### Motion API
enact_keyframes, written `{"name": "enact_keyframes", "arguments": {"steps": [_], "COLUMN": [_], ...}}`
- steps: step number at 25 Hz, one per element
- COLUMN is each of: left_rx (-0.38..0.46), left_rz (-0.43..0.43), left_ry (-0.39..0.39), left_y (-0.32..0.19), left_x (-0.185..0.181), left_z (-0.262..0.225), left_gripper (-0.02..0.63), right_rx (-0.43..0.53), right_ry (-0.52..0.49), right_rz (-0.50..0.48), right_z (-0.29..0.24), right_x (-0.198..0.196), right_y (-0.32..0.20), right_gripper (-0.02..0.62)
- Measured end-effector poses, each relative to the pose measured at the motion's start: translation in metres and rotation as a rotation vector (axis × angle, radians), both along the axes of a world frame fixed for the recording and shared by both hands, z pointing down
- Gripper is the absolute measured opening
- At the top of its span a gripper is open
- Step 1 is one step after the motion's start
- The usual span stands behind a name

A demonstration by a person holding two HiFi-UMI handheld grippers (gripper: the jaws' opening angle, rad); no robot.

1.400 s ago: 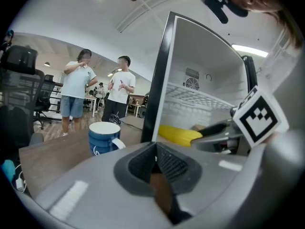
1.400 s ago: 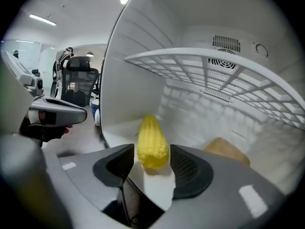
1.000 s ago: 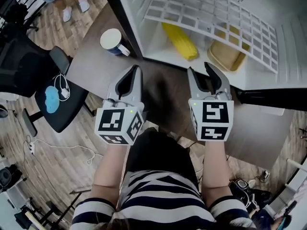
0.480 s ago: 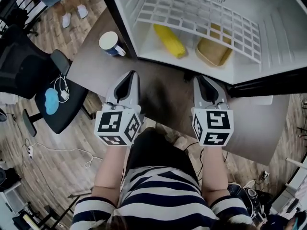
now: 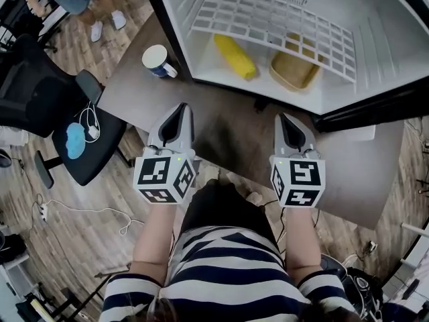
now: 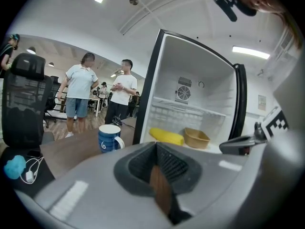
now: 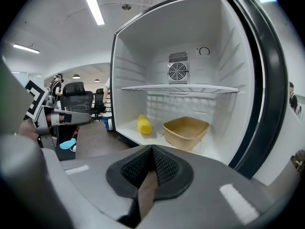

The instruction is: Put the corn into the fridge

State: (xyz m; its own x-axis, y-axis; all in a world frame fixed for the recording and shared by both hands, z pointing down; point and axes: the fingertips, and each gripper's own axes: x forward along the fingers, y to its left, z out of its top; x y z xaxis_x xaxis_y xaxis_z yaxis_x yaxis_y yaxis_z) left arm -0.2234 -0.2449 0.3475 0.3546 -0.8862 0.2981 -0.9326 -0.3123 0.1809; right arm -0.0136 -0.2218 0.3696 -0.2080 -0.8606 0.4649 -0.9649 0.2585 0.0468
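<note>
The corn [image 5: 234, 56] lies on the fridge [image 5: 385, 59] floor, near a tan tub [image 5: 293, 71].

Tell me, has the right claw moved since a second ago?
Yes. The right claw has drawn back from the fridge toward the person; it now lies over the table.

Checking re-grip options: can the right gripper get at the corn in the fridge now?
Probably yes: the fridge stands open, the corn lies under the wire shelf, nothing before it; the right gripper is shut.
</note>
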Motion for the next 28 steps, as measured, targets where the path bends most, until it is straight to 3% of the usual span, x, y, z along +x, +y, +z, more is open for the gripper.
{"name": "enact_keyframes", "arguments": {"steps": [16, 28], "left_rx": [-0.029, -0.026], "left_rz": [-0.007, -0.007], "left_ry": [-0.025, -0.035], "left_y": [0.009, 0.014], "left_x": [-0.008, -0.012], "left_z": [0.005, 0.0], "left_gripper": [0.0, 0.0], "right_rx": [-0.024, -0.035], "right_ry": [-0.102, -0.115], "right_rz": [0.007, -0.007], "right_z": [0.002, 0.004], "right_x": [-0.001, -0.005], "right_y": [0.007, 0.012], "right_gripper": [-0.003, -0.003]}}
